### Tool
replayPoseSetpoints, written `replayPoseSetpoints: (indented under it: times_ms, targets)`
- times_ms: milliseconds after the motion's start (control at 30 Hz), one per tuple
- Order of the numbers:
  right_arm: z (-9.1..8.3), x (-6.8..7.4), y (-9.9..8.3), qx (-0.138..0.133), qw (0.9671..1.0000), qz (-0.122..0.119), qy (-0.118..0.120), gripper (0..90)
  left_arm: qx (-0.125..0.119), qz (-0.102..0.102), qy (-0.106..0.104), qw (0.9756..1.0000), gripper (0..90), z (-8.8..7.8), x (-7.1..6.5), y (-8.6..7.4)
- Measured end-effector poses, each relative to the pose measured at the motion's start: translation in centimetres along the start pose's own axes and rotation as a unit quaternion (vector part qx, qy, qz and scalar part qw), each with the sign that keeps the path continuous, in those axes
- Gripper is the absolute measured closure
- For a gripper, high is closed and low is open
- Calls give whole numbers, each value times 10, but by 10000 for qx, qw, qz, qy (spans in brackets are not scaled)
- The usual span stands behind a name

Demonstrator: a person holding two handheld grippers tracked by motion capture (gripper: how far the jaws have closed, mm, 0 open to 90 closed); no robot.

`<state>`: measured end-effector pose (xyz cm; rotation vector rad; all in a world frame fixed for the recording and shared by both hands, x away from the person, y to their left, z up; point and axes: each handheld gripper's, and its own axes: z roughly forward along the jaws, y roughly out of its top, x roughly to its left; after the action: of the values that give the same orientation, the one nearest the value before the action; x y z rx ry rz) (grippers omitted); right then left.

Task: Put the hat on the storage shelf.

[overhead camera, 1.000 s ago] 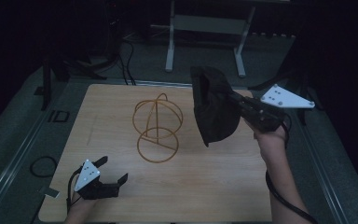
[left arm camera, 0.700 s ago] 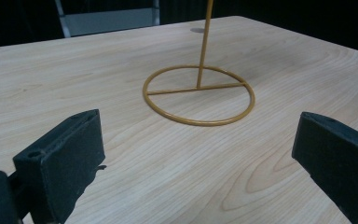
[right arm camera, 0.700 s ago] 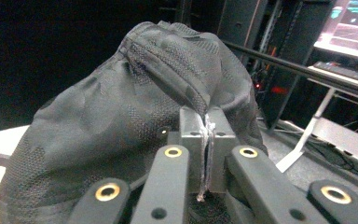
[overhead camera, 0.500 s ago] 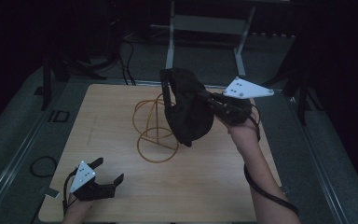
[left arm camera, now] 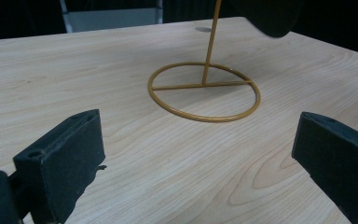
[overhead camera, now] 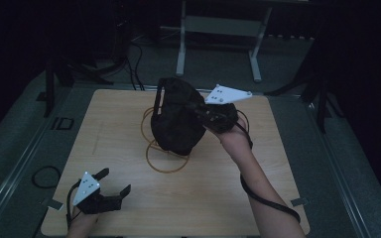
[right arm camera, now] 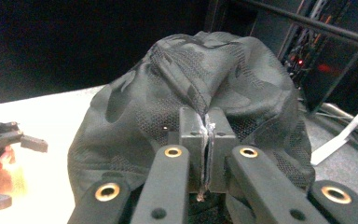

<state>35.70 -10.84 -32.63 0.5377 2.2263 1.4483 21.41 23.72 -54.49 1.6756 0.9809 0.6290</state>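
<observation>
Cap [overhead camera: 176, 121]: black, mesh-textured fabric with a faint camouflage pattern; held above the bench, hanging crown down, over the stand.
Stand [overhead camera: 164, 157]: thin gold wire, round base ring flat on the bench, upright post rising behind the cap.

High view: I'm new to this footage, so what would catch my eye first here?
First, the dark mesh cap, held in the air over the middle of the table, pinched by the right gripper. Under it stands a gold wire stand with a ring base. The left gripper waits open at the near left corner, holding nothing.
</observation>
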Motion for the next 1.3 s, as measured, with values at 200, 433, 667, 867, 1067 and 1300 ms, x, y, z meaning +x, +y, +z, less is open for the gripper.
replayPoseSetpoints:
  times_ms: [200,433,667,867,1067,1300]
  targets:
    - [16,4,-1,107,9998,56,124,881,48,17,23,10000,29,2,0,-3]
    - [33,6,-3,245,9995,126,161,879,61,90,30,9999,28,1,0,-2]
    - [41,10,-3,325,9994,24,88,849,36,35,12,10000,29,1,1,-3]
    - [46,12,-1,377,9993,14,68,732,17,28,10,10000,29,-1,2,-2]
    - [53,12,-5,488,9988,59,66,615,-16,-16,-4,10000,29,-2,3,-3]
    - [50,10,-4,471,9988,98,79,524,-8,-34,-49,10000,29,-1,2,-3]
